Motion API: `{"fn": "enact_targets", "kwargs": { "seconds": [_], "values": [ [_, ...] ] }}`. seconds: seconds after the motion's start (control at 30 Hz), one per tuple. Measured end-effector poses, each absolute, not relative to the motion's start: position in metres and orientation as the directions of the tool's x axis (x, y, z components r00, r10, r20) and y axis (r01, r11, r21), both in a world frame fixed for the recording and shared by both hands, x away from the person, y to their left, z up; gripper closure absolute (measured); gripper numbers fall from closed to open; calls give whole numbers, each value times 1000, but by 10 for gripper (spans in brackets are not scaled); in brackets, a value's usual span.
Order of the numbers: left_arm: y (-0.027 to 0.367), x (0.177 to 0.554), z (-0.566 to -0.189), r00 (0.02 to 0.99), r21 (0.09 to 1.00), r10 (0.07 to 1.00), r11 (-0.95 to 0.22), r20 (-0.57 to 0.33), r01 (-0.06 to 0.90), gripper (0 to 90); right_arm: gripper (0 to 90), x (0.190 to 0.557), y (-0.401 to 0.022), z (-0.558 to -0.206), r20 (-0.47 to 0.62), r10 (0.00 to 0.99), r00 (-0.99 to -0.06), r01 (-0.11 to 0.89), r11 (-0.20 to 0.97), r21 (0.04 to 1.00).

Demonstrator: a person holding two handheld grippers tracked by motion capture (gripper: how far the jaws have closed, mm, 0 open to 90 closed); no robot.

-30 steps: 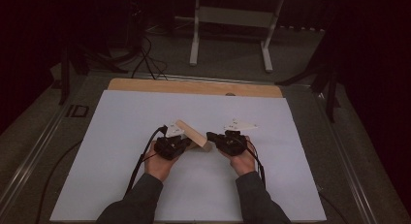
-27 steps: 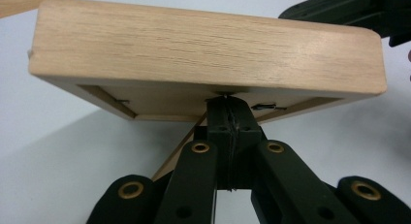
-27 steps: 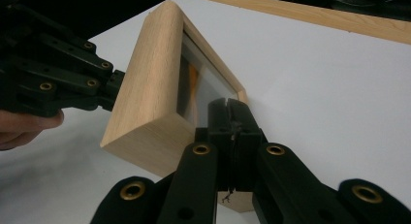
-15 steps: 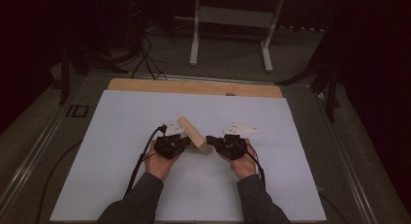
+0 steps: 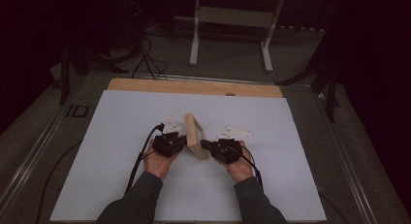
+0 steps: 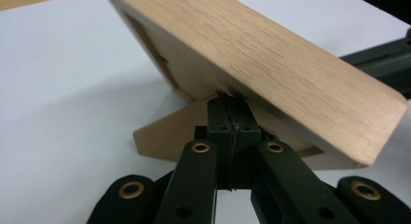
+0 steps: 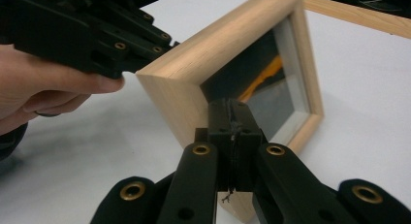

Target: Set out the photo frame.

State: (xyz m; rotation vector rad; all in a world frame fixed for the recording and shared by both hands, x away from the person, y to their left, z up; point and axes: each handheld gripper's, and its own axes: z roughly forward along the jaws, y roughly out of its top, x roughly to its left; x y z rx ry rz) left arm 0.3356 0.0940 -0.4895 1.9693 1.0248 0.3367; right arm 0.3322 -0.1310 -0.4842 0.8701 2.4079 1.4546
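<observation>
A light wooden picture frame [image 5: 195, 136] stands tilted on the white table sheet [image 5: 121, 117] between my two grippers. My left gripper [image 5: 183, 139] is shut, and in the left gripper view its tips [image 6: 231, 105] rest against the frame's back [image 6: 271, 54], just above the prop leg [image 6: 165, 134]. From the other side, my shut right gripper [image 5: 202, 144] reaches the frame, tips [image 7: 231, 110] at the lower front edge by the glass [image 7: 271, 98]. Nothing sits between either pair of jaws. The left gripper [image 7: 140, 37] and its hand [image 7: 43, 88] appear behind the frame in the right gripper view.
A wooden strip [image 5: 194, 87] runs along the table's far edge. A black cable [image 5: 140, 156] trails from the left gripper toward the near edge. Beyond the table, a white stand [image 5: 196, 35] and floor cables [image 5: 145, 54] sit in the dark.
The frame has turned slightly and now stands steeper between the grippers. Both hands have barely shifted, and both pairs of jaws stay shut.
</observation>
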Motion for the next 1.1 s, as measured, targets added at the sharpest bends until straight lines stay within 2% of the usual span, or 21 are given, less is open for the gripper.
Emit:
{"fn": "enact_targets", "kwargs": {
  "seconds": [0.33,0.4,0.83,1.1],
  "values": [
    [96,338,-490,626,798,764,-274,-160,538,895,881,327,-122,-484,111,555,-824,360,363,860],
    [97,337,-490,624,798,767,-281,-148,534,887,849,326,-122,-484,102,559,-823,356,368,859],
    [121,329,-481,553,797,809,-194,-199,572,567,582,326,-131,-482,85,587,-805,365,378,851],
    [135,319,-474,535,795,813,-160,-231,585,527,524,327,-137,-484,62,608,-791,377,405,833]
  ]
}}
